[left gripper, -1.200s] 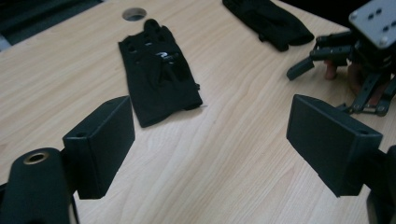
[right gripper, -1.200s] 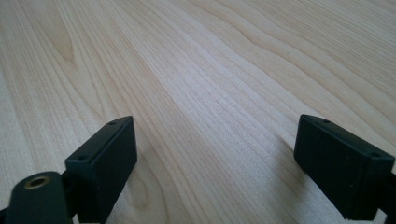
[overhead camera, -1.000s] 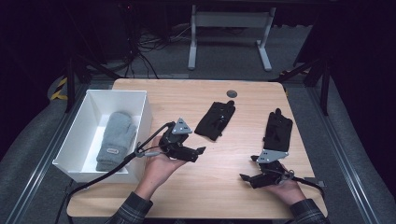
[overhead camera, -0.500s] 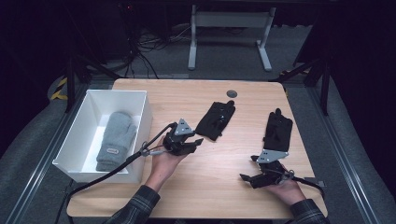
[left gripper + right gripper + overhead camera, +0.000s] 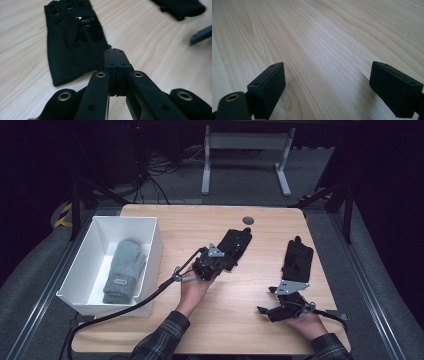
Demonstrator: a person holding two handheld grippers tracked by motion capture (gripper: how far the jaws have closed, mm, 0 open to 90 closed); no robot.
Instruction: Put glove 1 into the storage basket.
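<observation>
On the wooden table [image 5: 235,295], beside a white bin [image 5: 150,227], a black glove [image 5: 235,245] is lain at centre, where the left gripper [image 5: 115,53], its jaws just closed together with nothing visibly pinched, is set at its cuff, while the right gripper [image 5: 328,82] is held wide open and empty.

Matt black cloth glove [image 5: 72,40], wood table [image 5: 155,45]

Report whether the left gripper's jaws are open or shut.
Shut. In the left gripper view the left gripper has its pads pressed flat together with nothing between them, just short of the black glove.
</observation>
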